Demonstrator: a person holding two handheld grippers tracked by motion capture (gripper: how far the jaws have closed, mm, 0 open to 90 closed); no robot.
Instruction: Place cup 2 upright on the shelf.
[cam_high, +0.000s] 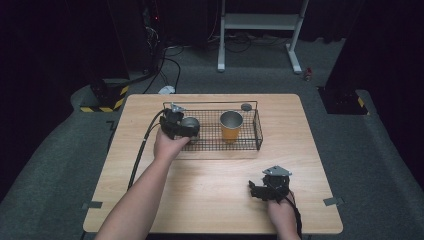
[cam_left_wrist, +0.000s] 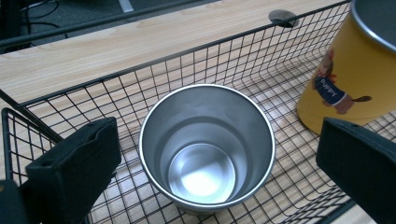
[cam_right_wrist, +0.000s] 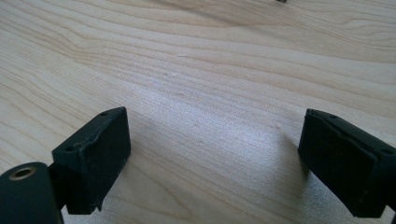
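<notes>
The yellow cup (cam_left_wrist: 348, 70) is cut off by the left gripper view's top and right edges.

From my left gripper view, the yellow cup (cam_left_wrist: 348, 70) in the wire basket (cam_left_wrist: 140, 77) carries a cartoon figure with a blue band of small lettering, upside down and too blurred for me to read. I can read nothing else anywhere on the table (cam_high: 210, 185).

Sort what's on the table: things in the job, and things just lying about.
In the job: steel cup, wire basket, left hand-held gripper open around the cup.
Lying about: yellow cup, right hand-held gripper open over bare table.
</notes>
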